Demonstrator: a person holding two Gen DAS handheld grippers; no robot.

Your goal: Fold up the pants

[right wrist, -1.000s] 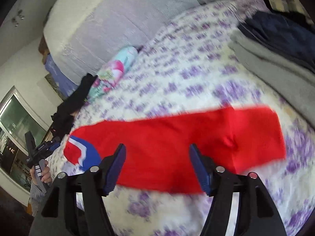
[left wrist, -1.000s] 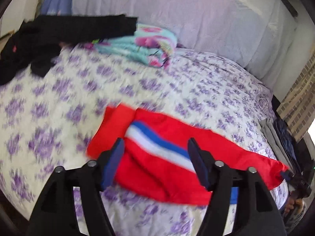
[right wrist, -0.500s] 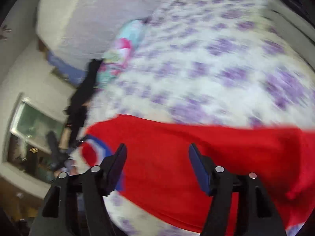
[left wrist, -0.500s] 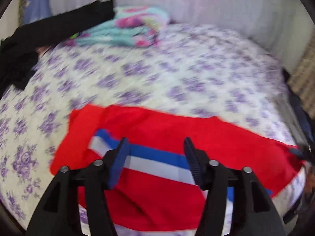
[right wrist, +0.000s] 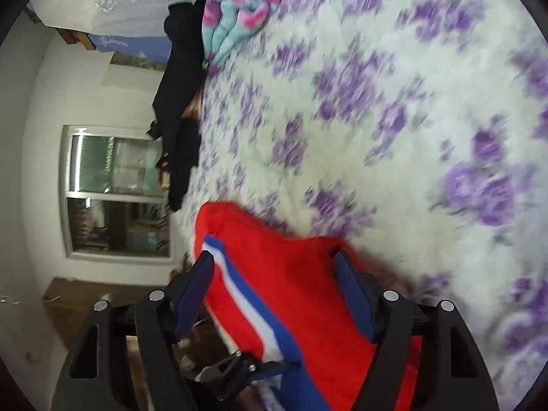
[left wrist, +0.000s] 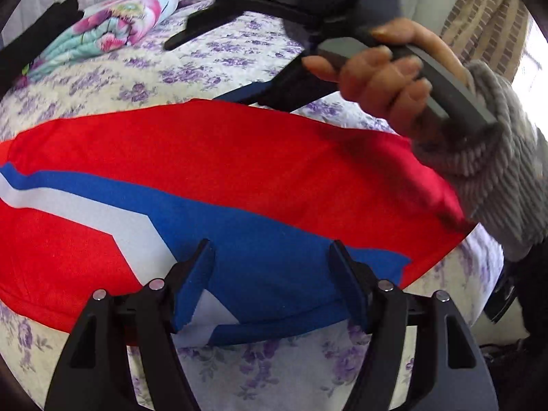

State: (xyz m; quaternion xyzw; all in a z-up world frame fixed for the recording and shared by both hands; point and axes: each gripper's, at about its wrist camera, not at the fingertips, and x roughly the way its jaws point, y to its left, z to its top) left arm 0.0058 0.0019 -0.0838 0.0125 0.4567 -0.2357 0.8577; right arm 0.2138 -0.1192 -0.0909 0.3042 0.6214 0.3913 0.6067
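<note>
Near bedspread (left wrist: 212, 54) front edge: pants (left wrist: 219, 171) flat, both tongs (left wrist: 270, 274) (right wrist: 274, 284) agape.

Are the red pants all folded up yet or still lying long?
Still lying long: the red pants stretch flat across the flowery bed, and both grippers' fingers are open.

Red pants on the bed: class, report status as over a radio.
Left gripper open over the blue stripe. Right gripper open, straddling the red pants. Pants flat on floral bedsheet. Nothing in the way.

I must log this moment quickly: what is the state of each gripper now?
Left gripper: open, holding nothing, over the red pants.
Right gripper: open, pants between its fingers, not clamped.
</note>
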